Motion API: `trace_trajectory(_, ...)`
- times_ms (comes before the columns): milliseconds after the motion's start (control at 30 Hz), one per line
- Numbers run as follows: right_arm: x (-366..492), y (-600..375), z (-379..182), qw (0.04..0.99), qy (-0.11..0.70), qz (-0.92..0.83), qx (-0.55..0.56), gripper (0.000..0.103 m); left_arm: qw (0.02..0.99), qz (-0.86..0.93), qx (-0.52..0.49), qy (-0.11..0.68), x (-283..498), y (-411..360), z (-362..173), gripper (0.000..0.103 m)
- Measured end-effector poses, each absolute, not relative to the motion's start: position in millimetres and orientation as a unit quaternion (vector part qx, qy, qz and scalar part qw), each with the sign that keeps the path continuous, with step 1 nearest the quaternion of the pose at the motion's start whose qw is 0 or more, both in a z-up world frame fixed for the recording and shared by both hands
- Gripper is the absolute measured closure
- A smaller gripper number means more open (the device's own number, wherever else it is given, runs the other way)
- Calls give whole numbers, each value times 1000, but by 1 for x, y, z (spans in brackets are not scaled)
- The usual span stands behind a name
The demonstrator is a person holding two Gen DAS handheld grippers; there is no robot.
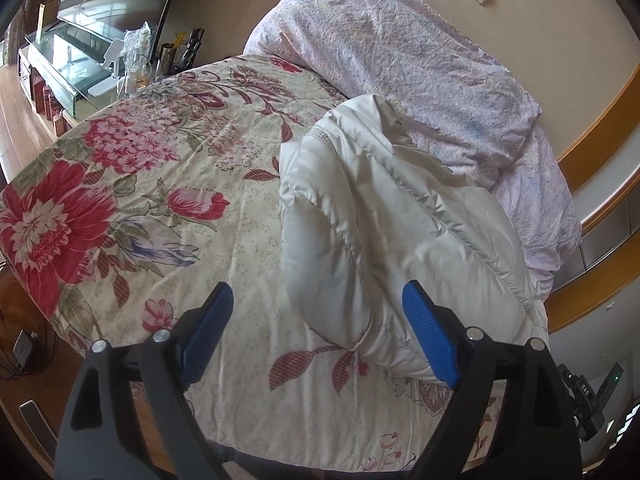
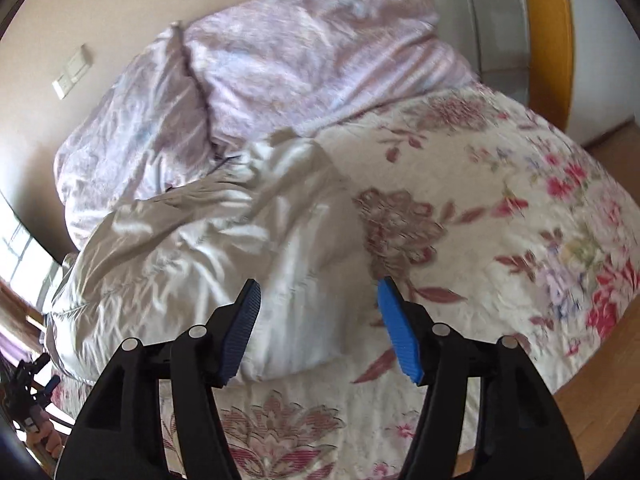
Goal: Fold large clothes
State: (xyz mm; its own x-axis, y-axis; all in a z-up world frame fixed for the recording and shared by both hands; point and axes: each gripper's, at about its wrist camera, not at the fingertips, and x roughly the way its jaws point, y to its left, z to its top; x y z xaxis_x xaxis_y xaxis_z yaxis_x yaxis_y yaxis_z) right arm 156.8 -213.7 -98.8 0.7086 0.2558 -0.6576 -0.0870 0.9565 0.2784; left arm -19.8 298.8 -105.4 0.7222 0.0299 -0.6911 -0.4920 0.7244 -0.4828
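On the floral bedspread (image 1: pixel 160 208), with left gripper (image 1: pixel 318 332) and right gripper (image 2: pixel 318 330) both wide open and empty, pinch the white puffer jacket (image 1: pixel 392 240) at its quilted seams, since its soft, light shell looks slippery.

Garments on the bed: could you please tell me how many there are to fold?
1. A white puffer jacket lies bunched on the floral bedspread, beside the lilac duvet piled toward the wall. Others could be hidden under that duvet.
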Motion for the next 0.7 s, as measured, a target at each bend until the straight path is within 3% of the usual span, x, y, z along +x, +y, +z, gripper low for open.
trace_trajectory(433,174,-83,-90,918,345,196,-2,40,858,130,-358,344,-10,289,-116,14)
trace_trajectory(700,184,-55,-105,916,351,190,-22,40,860,129,-350,349,3,285,-117,14)
